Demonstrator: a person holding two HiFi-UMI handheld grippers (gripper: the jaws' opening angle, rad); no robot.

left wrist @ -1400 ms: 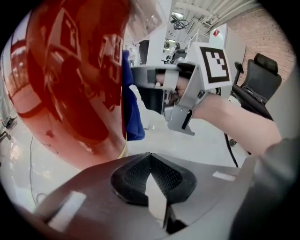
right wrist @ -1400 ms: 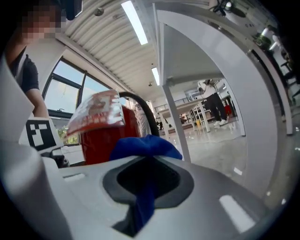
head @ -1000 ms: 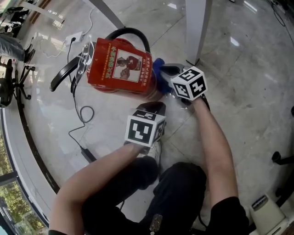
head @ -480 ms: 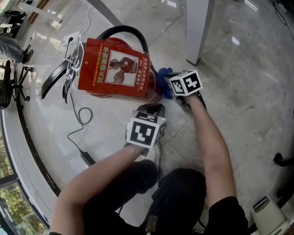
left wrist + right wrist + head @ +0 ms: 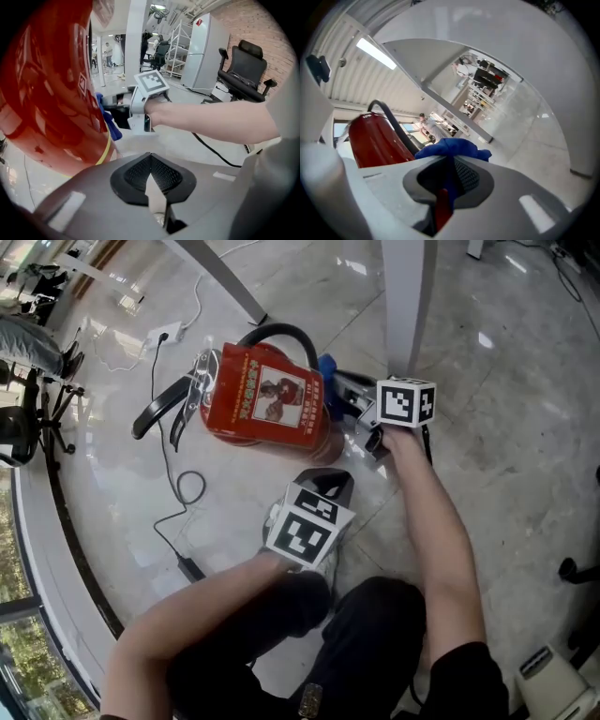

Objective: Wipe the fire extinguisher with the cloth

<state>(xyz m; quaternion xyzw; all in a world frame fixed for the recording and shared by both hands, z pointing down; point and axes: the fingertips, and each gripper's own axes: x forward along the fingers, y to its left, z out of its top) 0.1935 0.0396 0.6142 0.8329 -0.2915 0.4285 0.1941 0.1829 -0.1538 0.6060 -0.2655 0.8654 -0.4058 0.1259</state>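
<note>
1. Red cylindrical metal fire extinguisher (image 5: 267, 399) is seen lying on its side on the pale marble floor (image 5: 487, 446).
2. Blue cloth (image 5: 452, 146) is gripped by the right tongs (image 5: 451, 176) at the extinguisher's right end. The left tongs (image 5: 151, 164) are closed on nothing, on the near side.
3. The cloth should be pressed flat and drawn along the curved body. Rolling is likely, so the cylinder is best steadied by the left tongs.
4. A picture and yellow writing are seen on the label, too small to be read.

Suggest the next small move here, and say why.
Probably press the blue cloth onto the red body of the fire extinguisher and drag it along. The right gripper is shut on the cloth beside the cylinder's end. The extinguisher lies on its side, and the left gripper is shut and empty.
</note>
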